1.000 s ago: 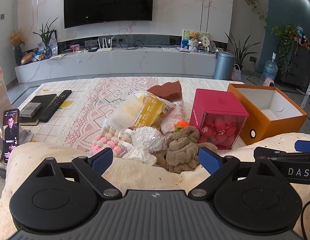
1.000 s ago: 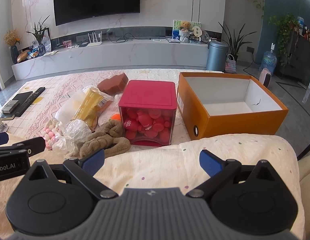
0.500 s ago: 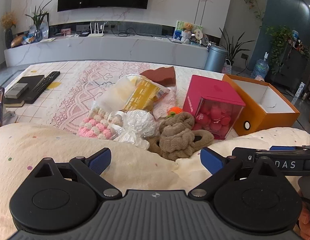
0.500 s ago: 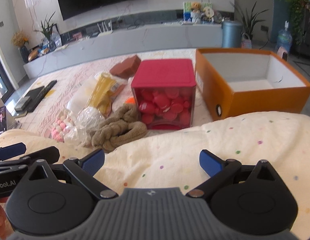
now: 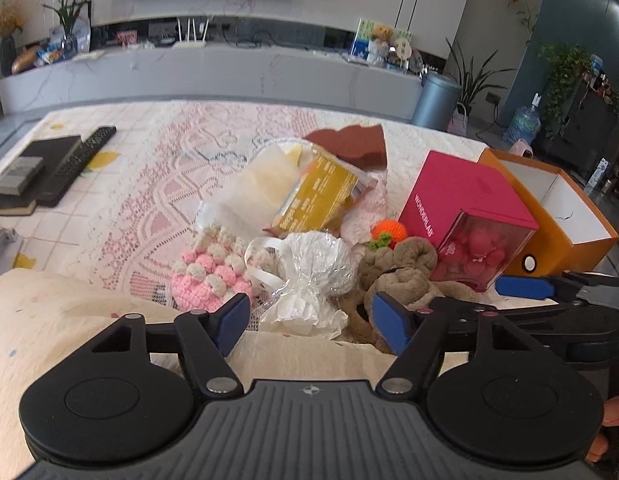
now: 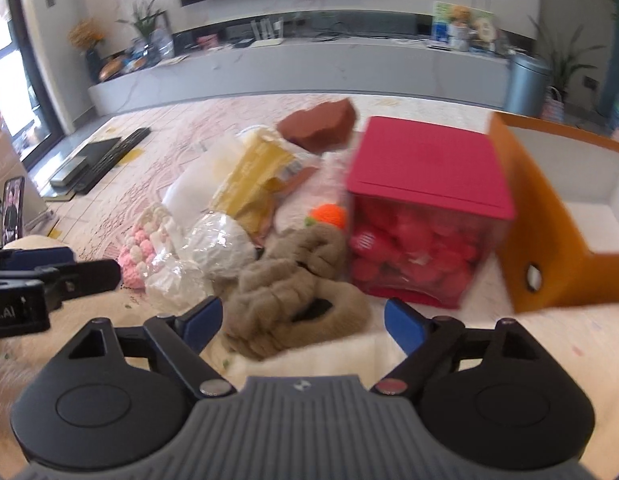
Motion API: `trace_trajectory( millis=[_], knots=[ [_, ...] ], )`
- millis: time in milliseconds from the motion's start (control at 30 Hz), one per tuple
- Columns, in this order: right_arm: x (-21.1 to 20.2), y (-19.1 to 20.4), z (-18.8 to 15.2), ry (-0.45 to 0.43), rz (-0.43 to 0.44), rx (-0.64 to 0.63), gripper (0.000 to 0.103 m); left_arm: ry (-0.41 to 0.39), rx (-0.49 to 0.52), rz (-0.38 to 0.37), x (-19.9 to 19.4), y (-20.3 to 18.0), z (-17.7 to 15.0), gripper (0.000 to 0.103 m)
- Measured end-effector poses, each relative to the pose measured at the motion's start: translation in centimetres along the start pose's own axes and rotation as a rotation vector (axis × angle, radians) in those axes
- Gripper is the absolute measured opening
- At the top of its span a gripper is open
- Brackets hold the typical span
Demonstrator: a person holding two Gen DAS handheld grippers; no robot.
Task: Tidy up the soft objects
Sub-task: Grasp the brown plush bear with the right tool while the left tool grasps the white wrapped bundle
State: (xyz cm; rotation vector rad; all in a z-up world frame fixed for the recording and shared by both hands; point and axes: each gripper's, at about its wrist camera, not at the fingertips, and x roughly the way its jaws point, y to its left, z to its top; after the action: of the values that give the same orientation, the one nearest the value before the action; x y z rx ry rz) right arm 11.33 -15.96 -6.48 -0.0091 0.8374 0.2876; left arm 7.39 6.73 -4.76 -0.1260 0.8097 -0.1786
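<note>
Room: living room, dark TV on a marble wall, long grey console below.
Surface: lace-patterned cloth [image 5: 157, 184]; a dotted cream cushion [image 5: 61, 320] fills the near edge.
Pile: pink crochet piece [image 5: 205, 280], cellophane bundle [image 5: 309, 276], brown plush [image 6: 293, 300], orange knit ball [image 5: 389, 232], yellow packet [image 5: 317, 196], brown sponge [image 5: 349, 144].
Boxes: red box [image 6: 425, 184] just right of the pile; open orange box [image 5: 549, 216] beyond it.
Left gripper [image 5: 309, 320]: jaws apart, just been narrowing, nothing between; bundle just ahead.
Right gripper [image 6: 301, 320]: jaws apart, just been narrowing, untouched plush ahead between the fingers.
Unclear: right view motion-blurred; orange box cut off at its edge.
</note>
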Motion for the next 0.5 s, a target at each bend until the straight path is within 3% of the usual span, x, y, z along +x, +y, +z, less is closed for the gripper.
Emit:
trace_trajectory(
  millis=[233, 500],
  knots=[
    [4.7, 1.0, -0.1, 0.081, 0.031, -0.034, 0.07, 0.05, 0.008, -0.006, 3.4, 0.2, 0.8, 0.082],
    [7.0, 0.2, -1.6, 0.111, 0.058, 0.0, 0.069, 0.151, 0.053, 0.066, 8.1, -0.8, 0.3, 0.082]
  ],
)
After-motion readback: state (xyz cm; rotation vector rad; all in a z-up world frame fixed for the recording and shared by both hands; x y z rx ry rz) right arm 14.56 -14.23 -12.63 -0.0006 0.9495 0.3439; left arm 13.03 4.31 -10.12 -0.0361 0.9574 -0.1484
